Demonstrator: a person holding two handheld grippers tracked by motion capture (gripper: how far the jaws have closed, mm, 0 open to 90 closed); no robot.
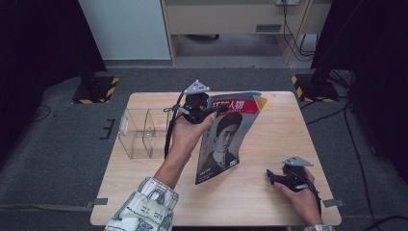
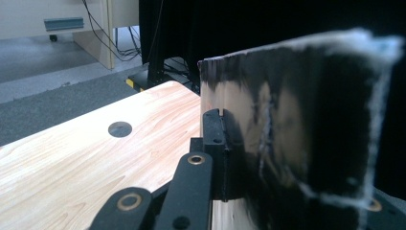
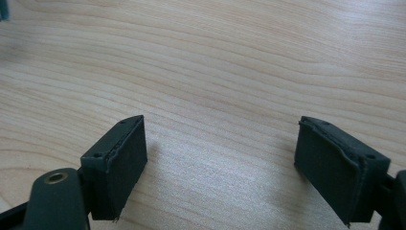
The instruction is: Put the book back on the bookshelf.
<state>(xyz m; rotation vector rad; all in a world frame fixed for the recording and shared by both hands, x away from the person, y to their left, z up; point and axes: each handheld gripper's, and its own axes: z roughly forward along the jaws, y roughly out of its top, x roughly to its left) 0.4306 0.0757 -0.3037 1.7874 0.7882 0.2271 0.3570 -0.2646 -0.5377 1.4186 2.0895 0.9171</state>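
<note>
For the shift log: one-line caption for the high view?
Left gripper lifts a red-titled portrait magazine beside a clear acrylic holder; right gripper rests open.

**Surfaces and materials**

The bench (image 1: 269, 202) is finished in pale, smooth wood grain. A glossy paper cover is seen on the magazine (image 1: 226, 130). The organiser (image 1: 142, 132) is made of clear plastic. Matt black pads (image 3: 119, 163) are fitted to the right tool (image 3: 234, 167).

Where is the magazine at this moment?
In the high view the magazine is mid-table, lifted by its top edge in the left tool, right of the clear plastic box.
</note>
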